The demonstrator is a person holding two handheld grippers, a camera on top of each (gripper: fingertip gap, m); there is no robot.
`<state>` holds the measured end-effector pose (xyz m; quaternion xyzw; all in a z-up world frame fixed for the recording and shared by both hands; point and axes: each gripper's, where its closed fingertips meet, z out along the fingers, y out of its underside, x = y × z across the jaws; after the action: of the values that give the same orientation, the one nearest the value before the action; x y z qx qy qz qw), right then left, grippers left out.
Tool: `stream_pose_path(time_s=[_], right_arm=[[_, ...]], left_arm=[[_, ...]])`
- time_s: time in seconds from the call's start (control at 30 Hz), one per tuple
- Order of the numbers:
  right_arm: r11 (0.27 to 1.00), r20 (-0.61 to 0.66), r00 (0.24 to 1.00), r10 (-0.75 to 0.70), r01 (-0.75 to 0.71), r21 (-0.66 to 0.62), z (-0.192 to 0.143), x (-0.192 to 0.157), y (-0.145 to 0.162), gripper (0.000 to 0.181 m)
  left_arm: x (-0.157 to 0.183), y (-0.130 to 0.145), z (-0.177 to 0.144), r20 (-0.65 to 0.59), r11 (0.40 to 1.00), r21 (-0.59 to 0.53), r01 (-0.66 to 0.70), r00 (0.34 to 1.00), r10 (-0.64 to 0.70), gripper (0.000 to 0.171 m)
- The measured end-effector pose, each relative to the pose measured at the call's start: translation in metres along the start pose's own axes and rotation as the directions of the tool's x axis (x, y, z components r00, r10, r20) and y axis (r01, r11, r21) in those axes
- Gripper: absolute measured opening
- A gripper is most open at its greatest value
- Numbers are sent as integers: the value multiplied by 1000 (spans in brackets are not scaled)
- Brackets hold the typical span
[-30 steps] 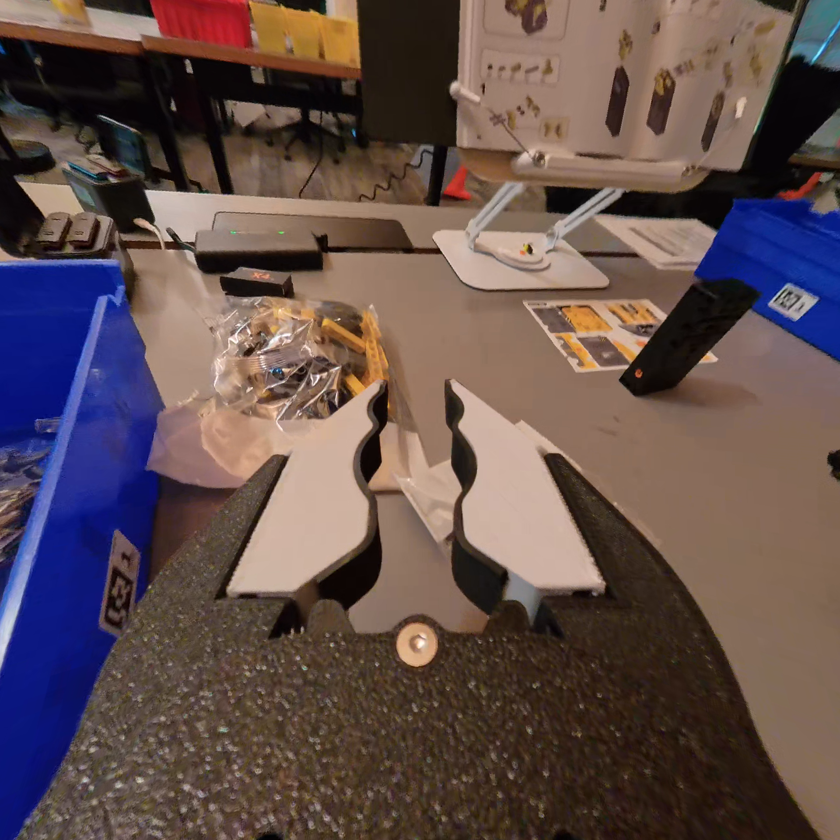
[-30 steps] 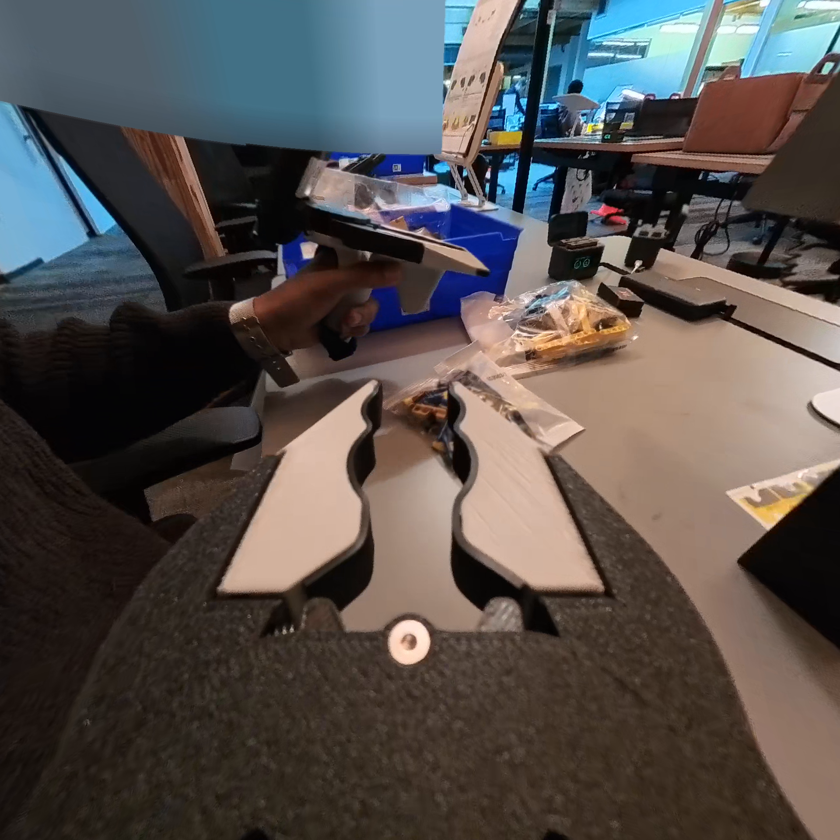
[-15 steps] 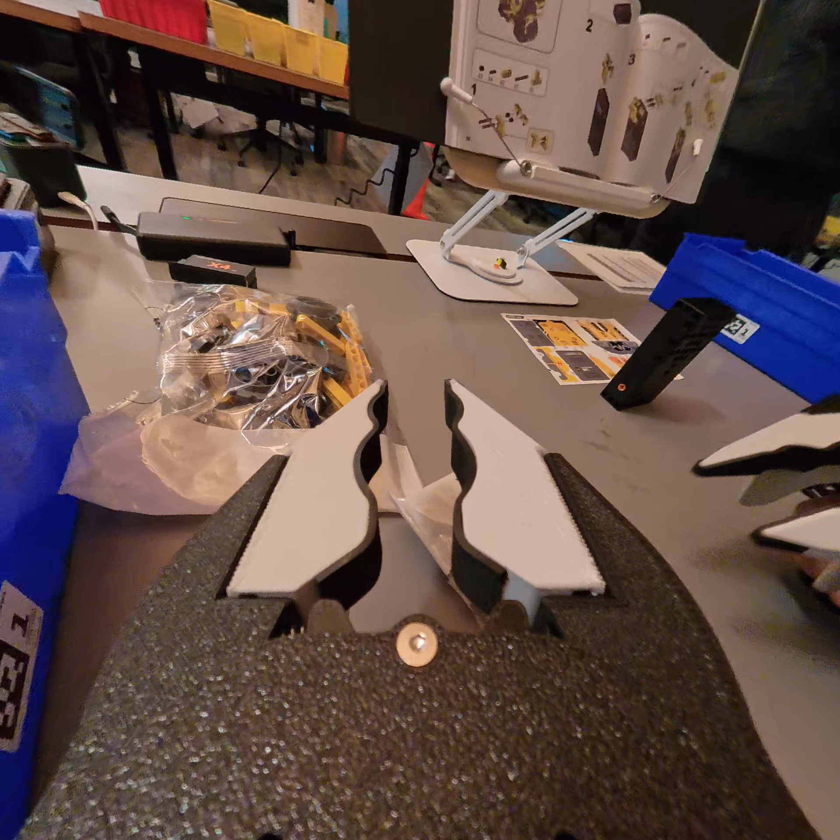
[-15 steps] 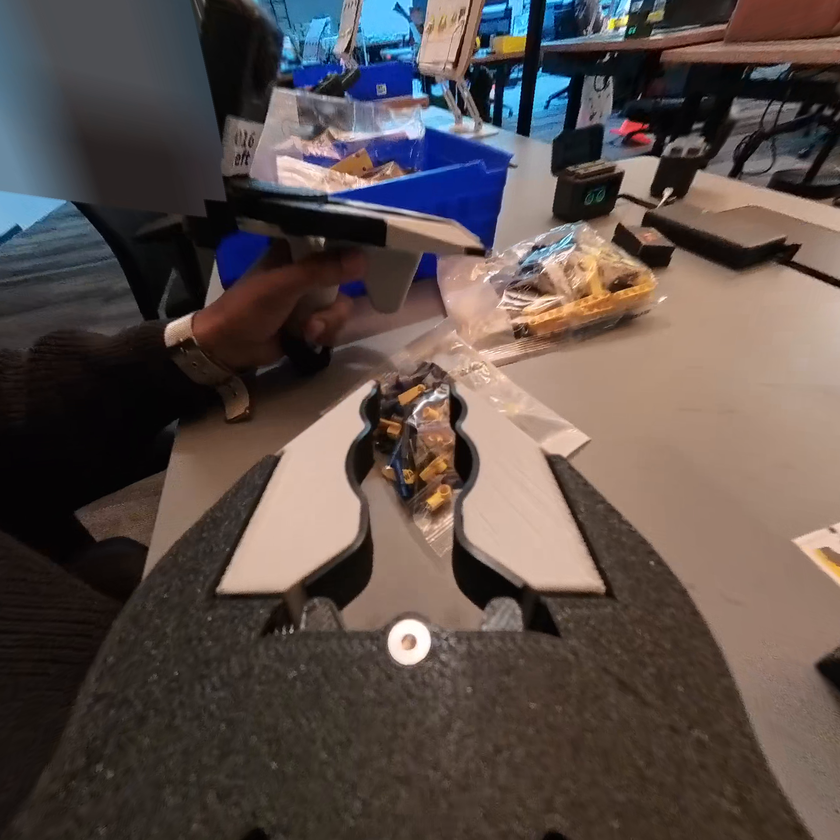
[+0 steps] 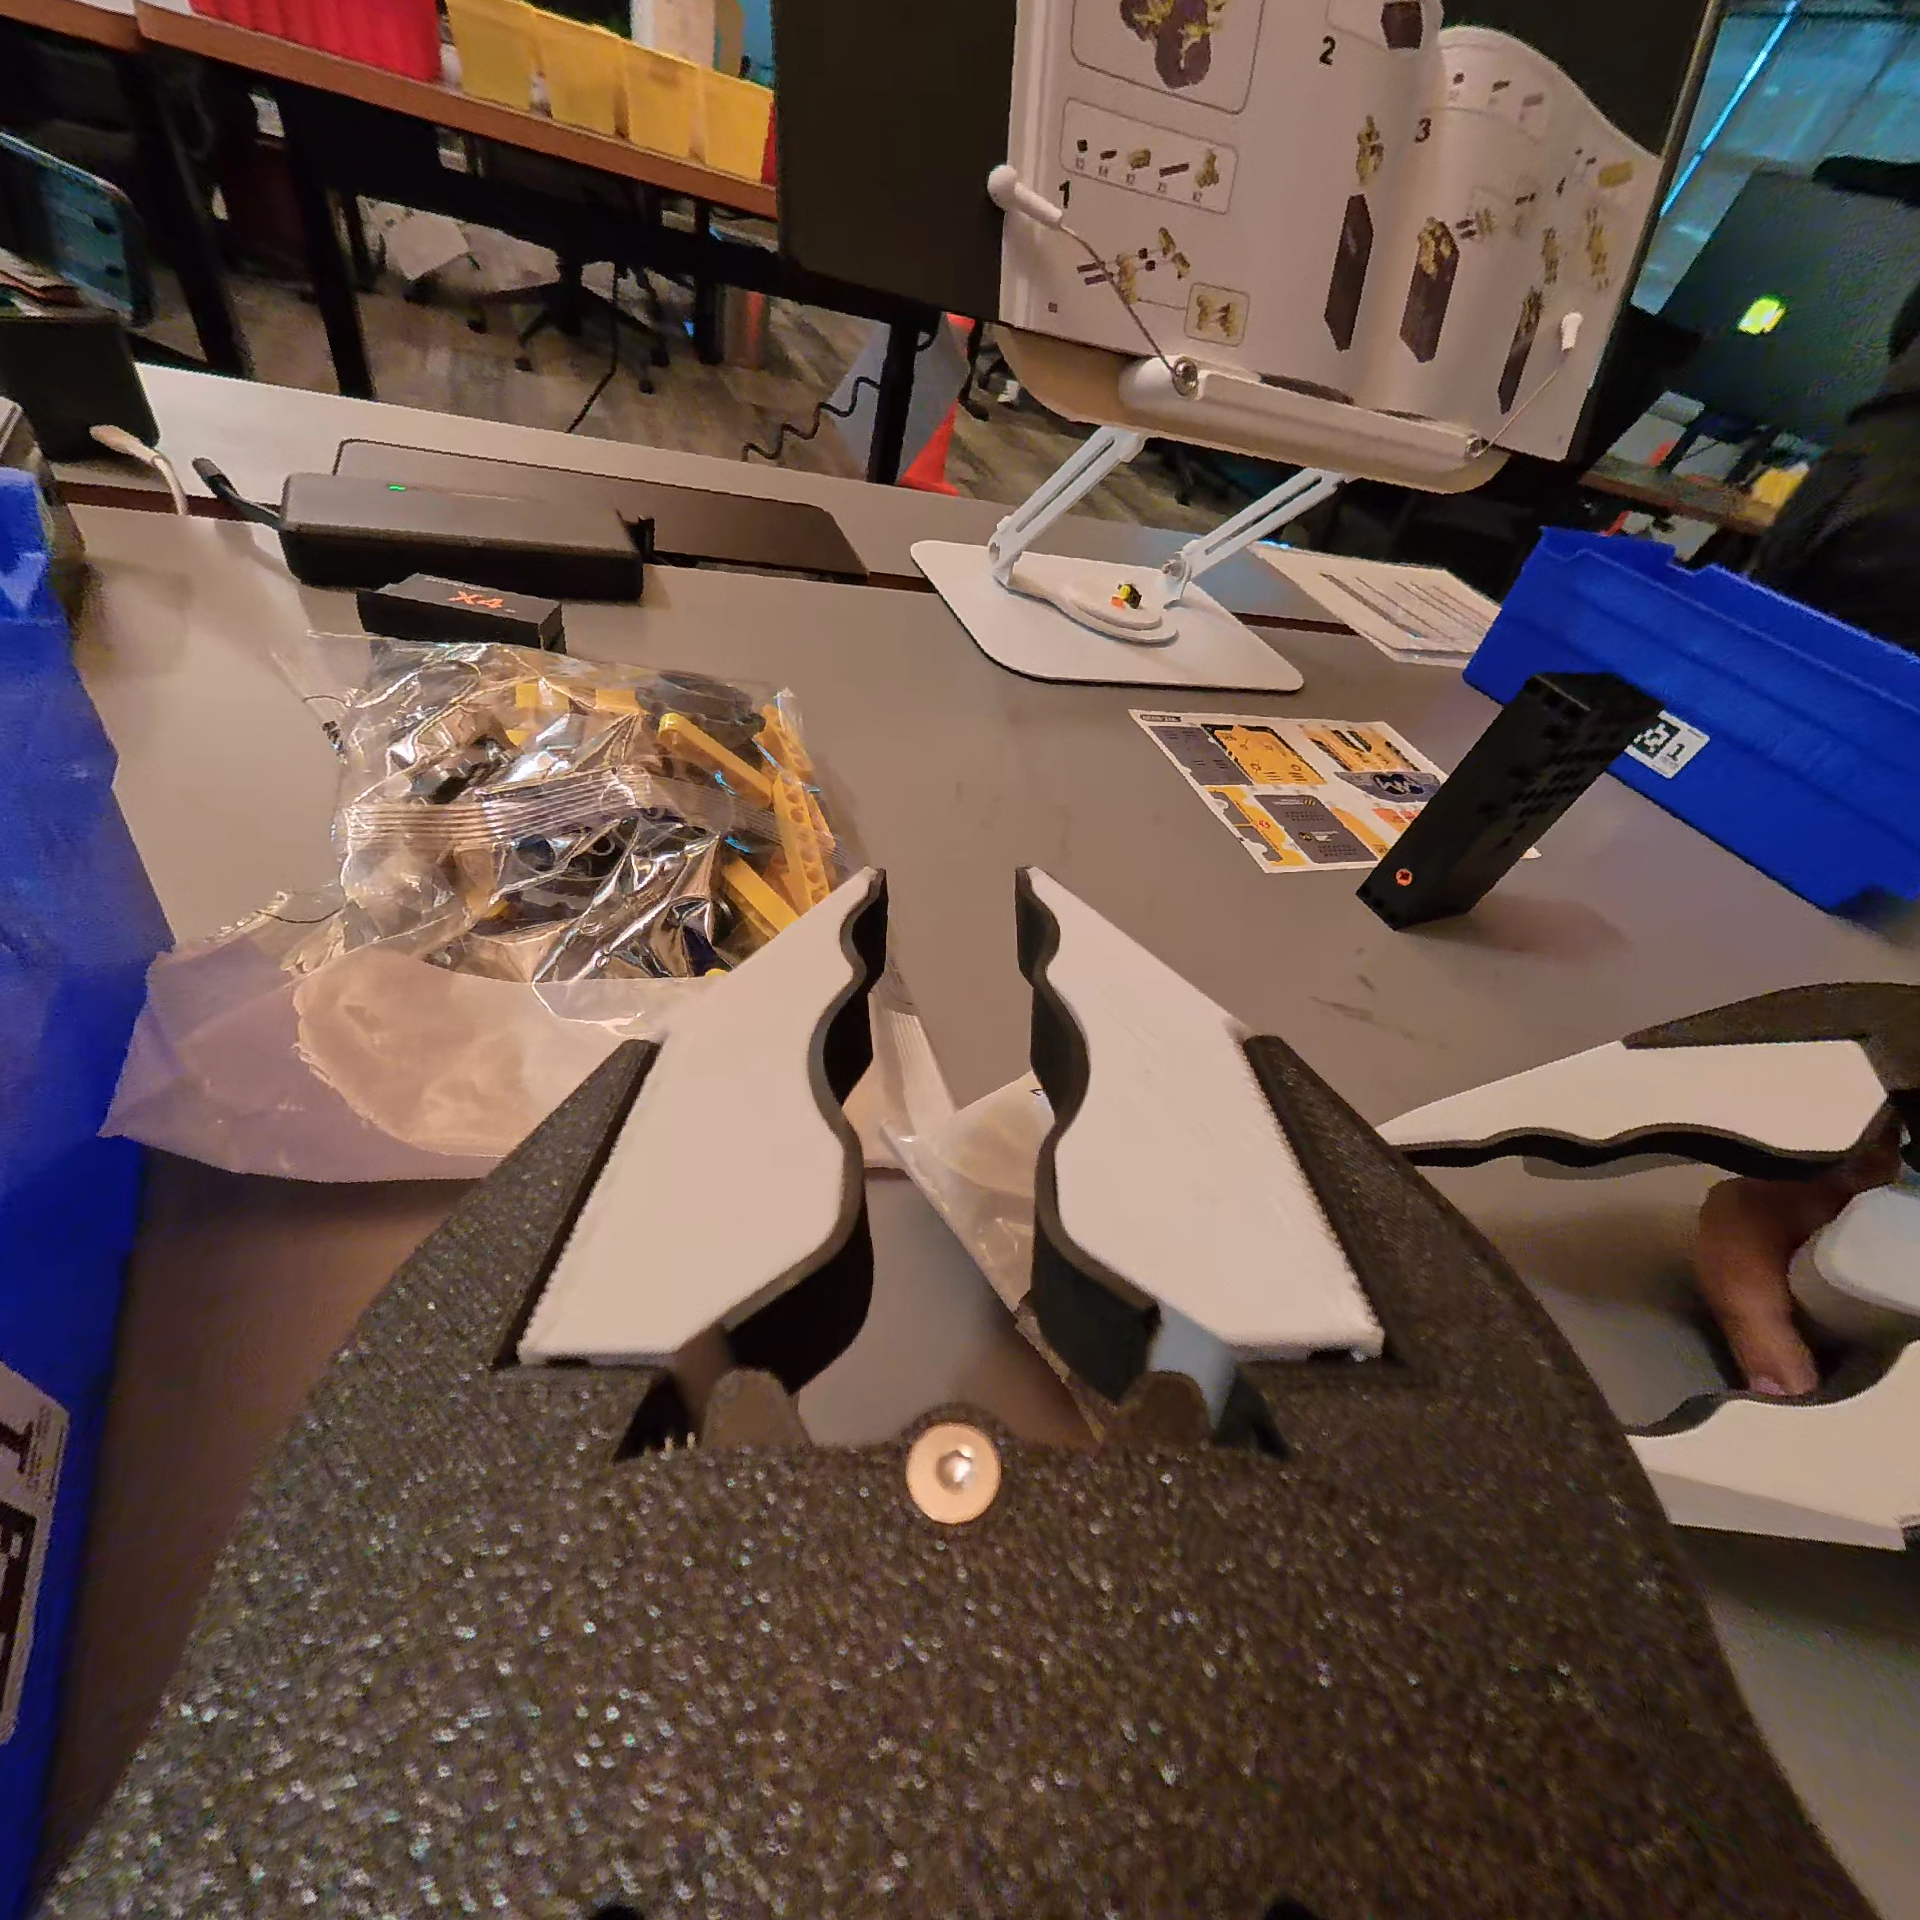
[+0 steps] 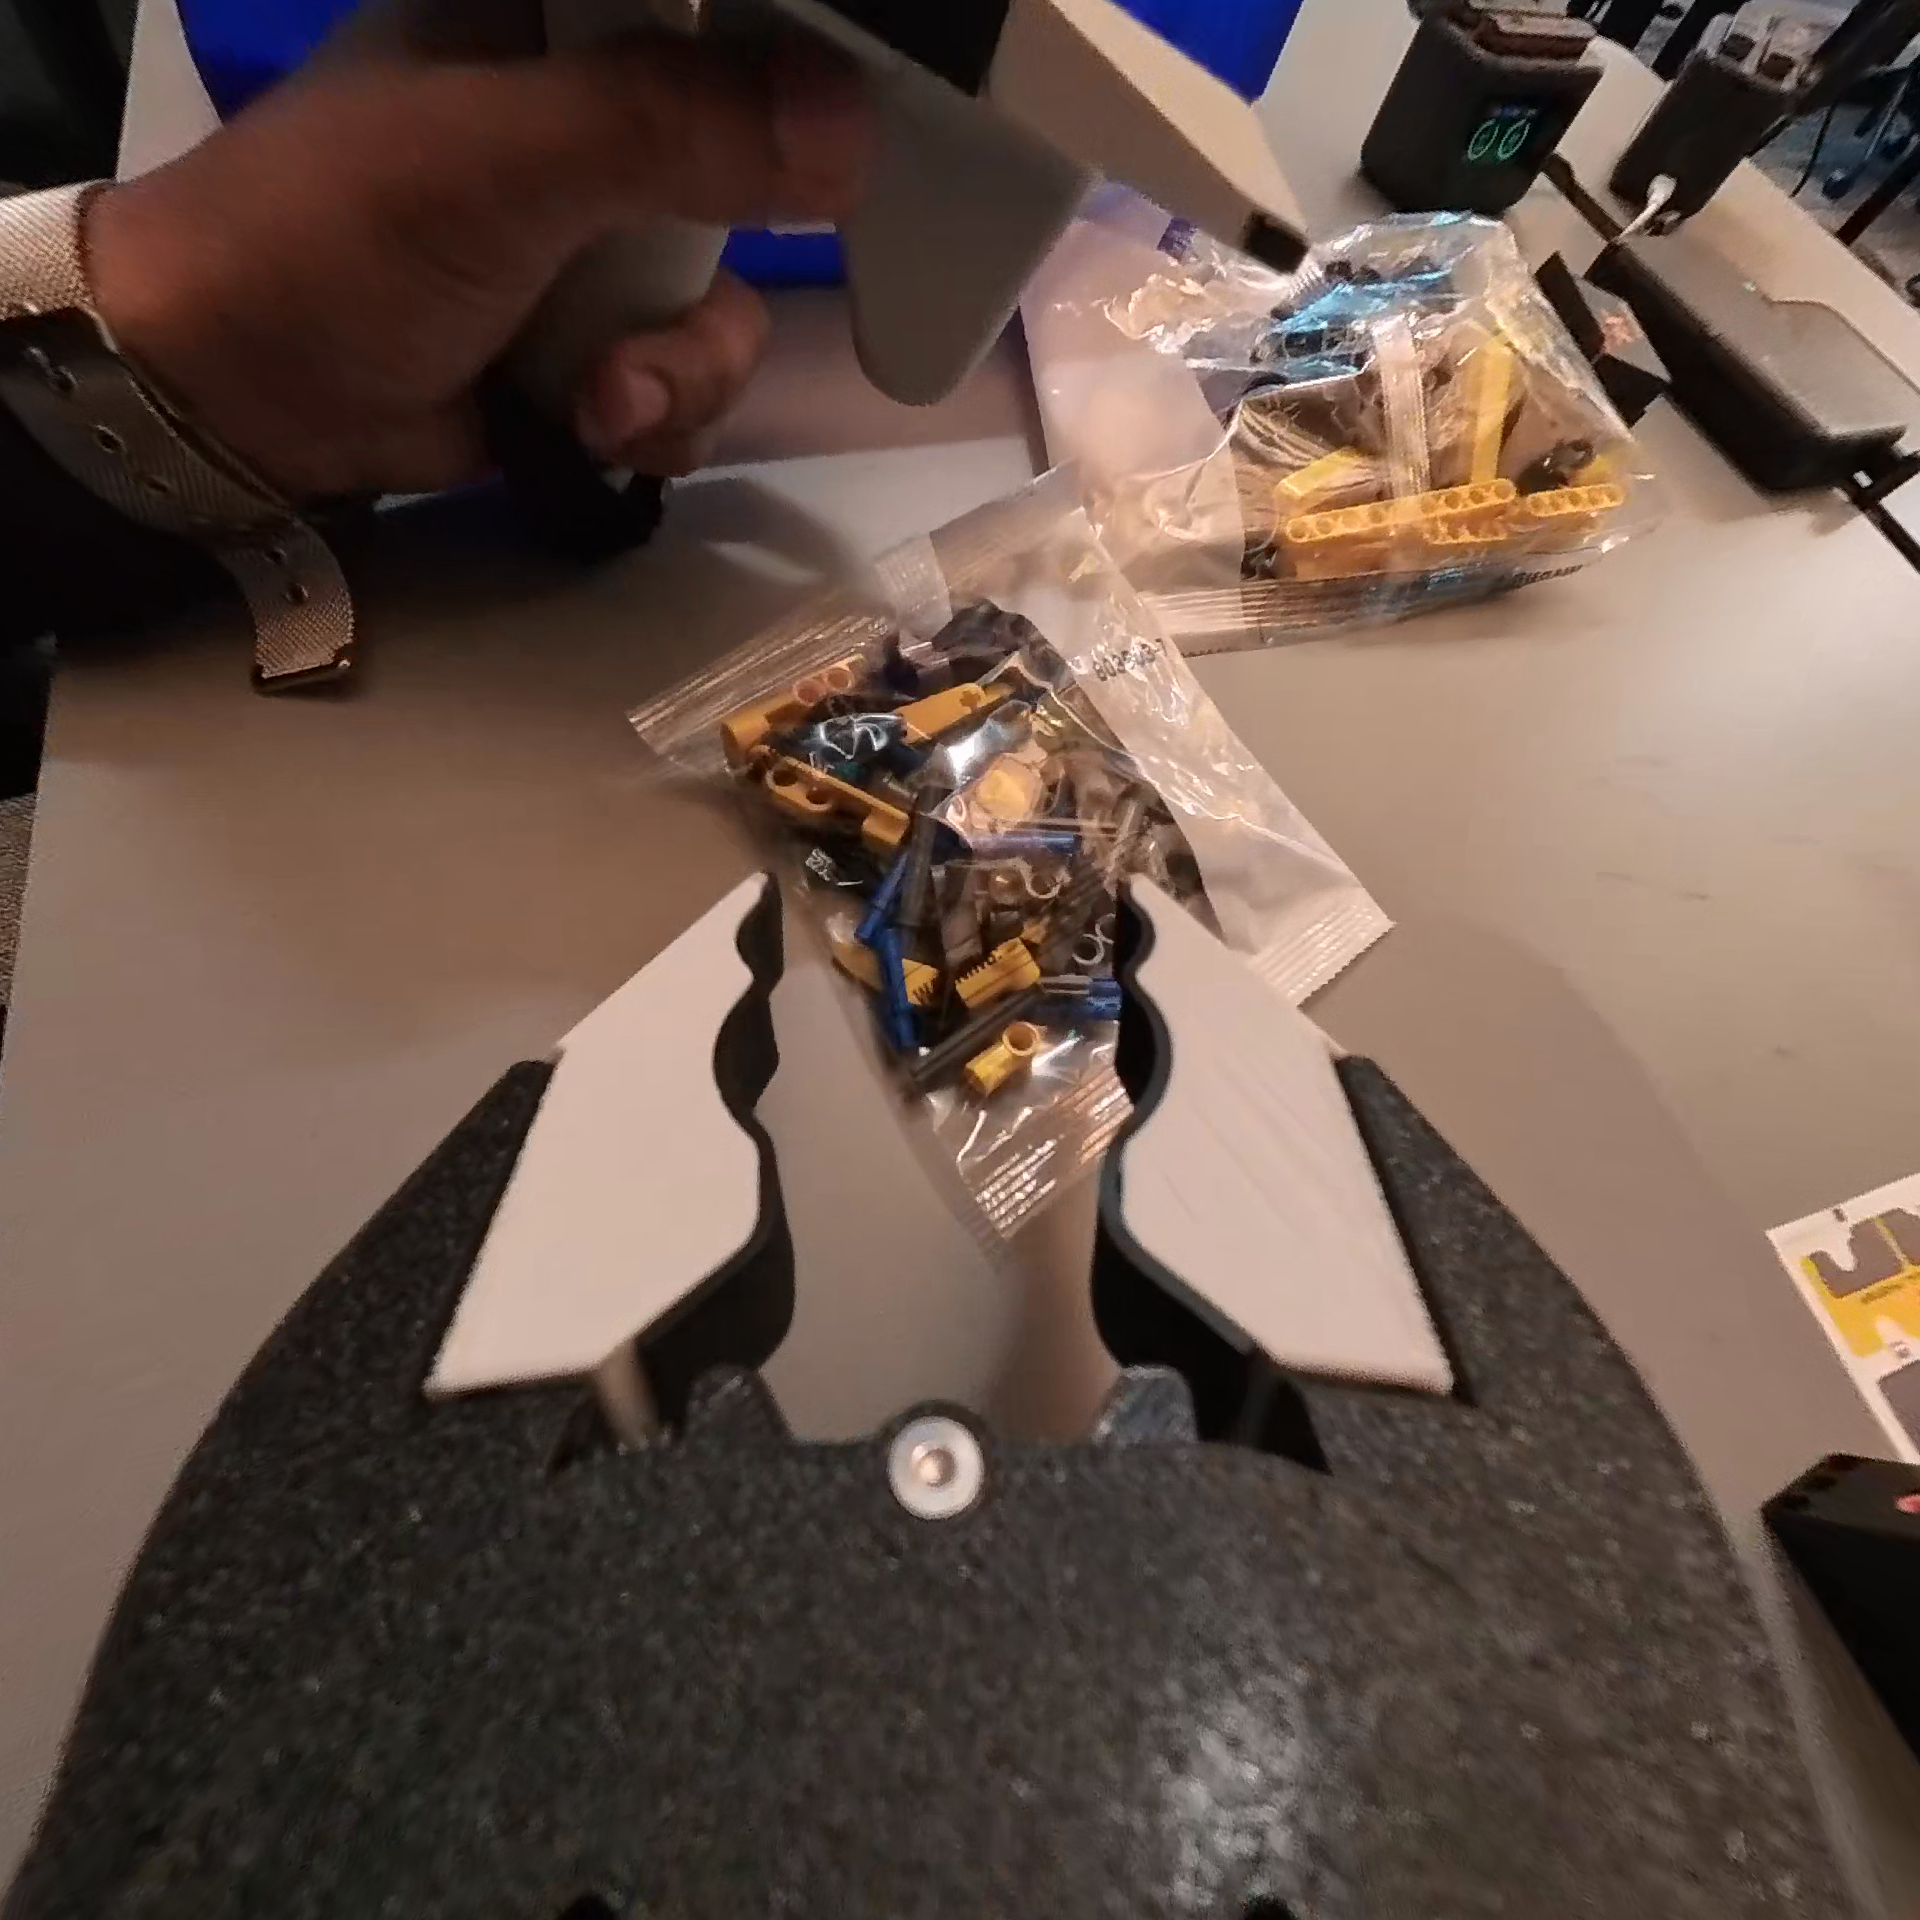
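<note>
A small clear bag of yellow, blue and black parts (image 6: 935, 831) lies on the grey table (image 6: 1507, 831). My right gripper (image 6: 951, 894) is open wide just above it, and the bag's near end lies between the fingers. My left gripper (image 5: 951, 883) is open and empty, hovering over the same bag's far edge (image 5: 987, 1143). A larger bag of yellow and black parts (image 5: 582, 821) lies just ahead-left of it and also shows in the right wrist view (image 6: 1382, 457). A hand (image 6: 416, 260) holds the left gripper. The right gripper (image 5: 1507, 1288) shows at the right in the left wrist view.
A blue bin (image 5: 62, 935) stands at the left and another (image 5: 1714, 748) at the right. A black block (image 5: 1507, 810) leans over a sticker sheet (image 5: 1288, 790). A booklet on a white stand (image 5: 1299, 208) and a black adapter (image 5: 457, 540) sit at the back. The black block (image 5: 1507, 810) is closer to my right gripper, around 20 centimetres from its tips; the left tips are 25 centimetres off.
My right gripper has moved forward and down over the small bag and opened its jaws wider. It has come into the left wrist view. My left gripper has shifted slightly and kept the same opening.
</note>
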<state>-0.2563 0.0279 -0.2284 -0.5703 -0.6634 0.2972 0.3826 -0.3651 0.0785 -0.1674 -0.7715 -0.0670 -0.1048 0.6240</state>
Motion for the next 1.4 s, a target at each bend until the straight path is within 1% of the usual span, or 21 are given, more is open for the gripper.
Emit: stream_pose_path(time_s=[0.23,0.5,0.8,1.03,1.4], right_arm=[[999,-1,1000,31,-31,-4,0,3,1,63],[1000,-42,999,0,-1,-25,-1,5,5,63],[992,-27,992,122,-121,39,-15,12,2,63],[986,-79,984,157,-152,67,-20,22,2,65],[990,-86,987,136,-134,34,-16,20,5,66]], left_arm=[[0,0,0,-8,1000,-4,11,1000,-11,24],[1,0,0,-10,1000,3,2,1000,-2,24],[2,-1,-1,-5,1000,6,-9,1000,9,24],[4,-1,-1,-9,1000,7,-28,1000,28,24],[6,0,-1,-37,1000,6,-10,999,11,24]])
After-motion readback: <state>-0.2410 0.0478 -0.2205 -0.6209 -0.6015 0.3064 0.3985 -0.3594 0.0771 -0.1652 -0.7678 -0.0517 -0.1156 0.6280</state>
